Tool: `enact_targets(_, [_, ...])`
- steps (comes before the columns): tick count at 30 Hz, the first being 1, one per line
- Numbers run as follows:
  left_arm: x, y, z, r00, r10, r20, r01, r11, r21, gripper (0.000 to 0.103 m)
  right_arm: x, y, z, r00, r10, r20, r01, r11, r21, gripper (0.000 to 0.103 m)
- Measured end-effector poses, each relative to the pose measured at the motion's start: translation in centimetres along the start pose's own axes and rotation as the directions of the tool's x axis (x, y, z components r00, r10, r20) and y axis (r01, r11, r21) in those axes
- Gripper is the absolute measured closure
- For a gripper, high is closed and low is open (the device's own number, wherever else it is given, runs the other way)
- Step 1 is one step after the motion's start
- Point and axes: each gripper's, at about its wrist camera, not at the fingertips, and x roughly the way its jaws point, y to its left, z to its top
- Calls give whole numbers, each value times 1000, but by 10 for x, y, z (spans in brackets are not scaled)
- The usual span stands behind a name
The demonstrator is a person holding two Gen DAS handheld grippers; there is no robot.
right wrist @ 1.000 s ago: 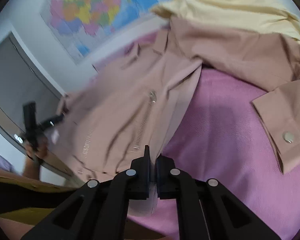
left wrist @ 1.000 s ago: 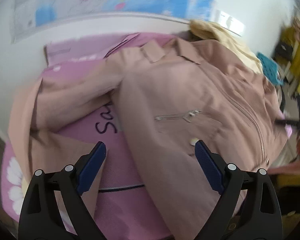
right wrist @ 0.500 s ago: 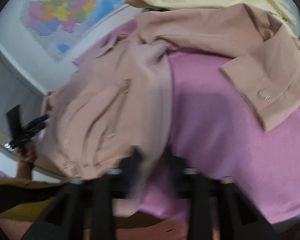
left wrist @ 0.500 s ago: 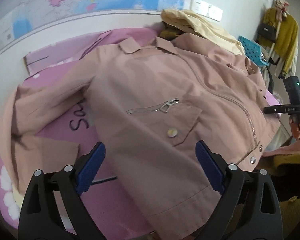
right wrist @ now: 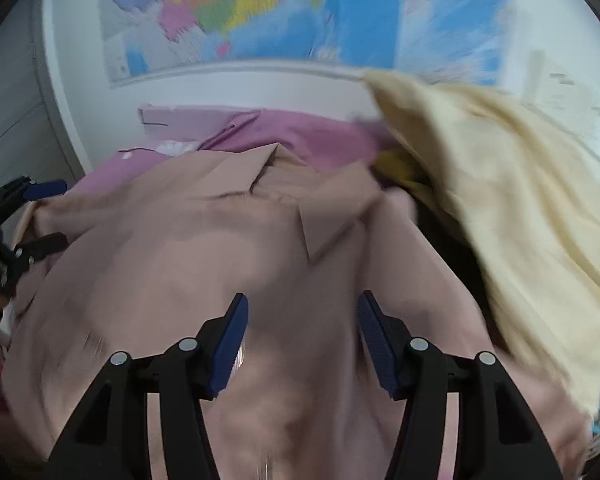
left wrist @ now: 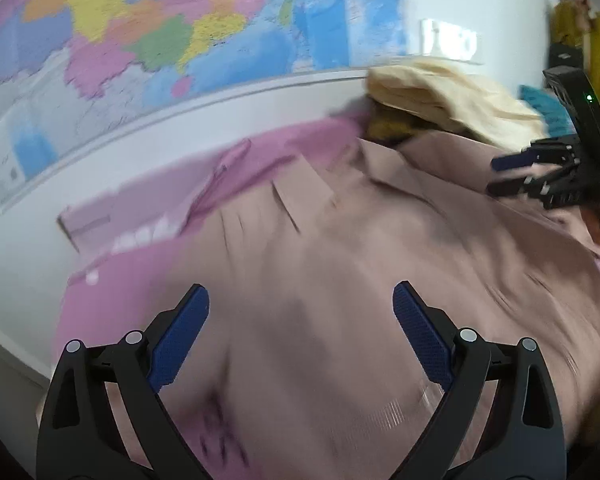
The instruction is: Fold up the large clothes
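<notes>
A dusty-pink jacket (left wrist: 380, 280) lies spread, collar toward the wall, on a pink cloth-covered table (left wrist: 112, 280). It fills the right wrist view (right wrist: 180, 272) too. My left gripper (left wrist: 300, 324) is open and empty, low over the jacket's left side. My right gripper (right wrist: 300, 332) is open and empty over the jacket's middle, below the collar (right wrist: 328, 216). Each gripper shows in the other's view: the right one (left wrist: 540, 176) at the far right, the left one (right wrist: 24, 216) at the far left. Both views are blurred.
A pale yellow garment (right wrist: 500, 184) is piled at the back right, over the jacket's right shoulder, with something mustard-coloured (left wrist: 392, 124) under it. A map (left wrist: 180, 32) hangs on the white wall behind the table. A blue basket (left wrist: 548, 112) sits at the far right.
My right gripper has let go of the jacket's front edge and opened. Both grippers have swung up toward the collar and the wall. The jacket front now lies closed and flat.
</notes>
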Motion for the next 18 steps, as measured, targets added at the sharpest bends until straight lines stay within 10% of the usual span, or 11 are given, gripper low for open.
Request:
enact_targets(11, [175,2,61,972,-32,-234,36,999,15,21,129,-4,55,975,-147,-165,136,988,-76,54])
enact_targets(13, [178,-5,58,972,-49,-231,66,996,65,24,133,-4,58,974,-155,-163,140,985,-100,81])
enact_targets(15, [179,-13,55,976,-26,-217,54,990,127,56,133,-3,61,971,-171,-165,151,980,-128,101])
enact_targets(18, [179,-9,61,981,3,-192,22,991,131,93,127,-12,75,978,-173,-119,161,982,-103,102])
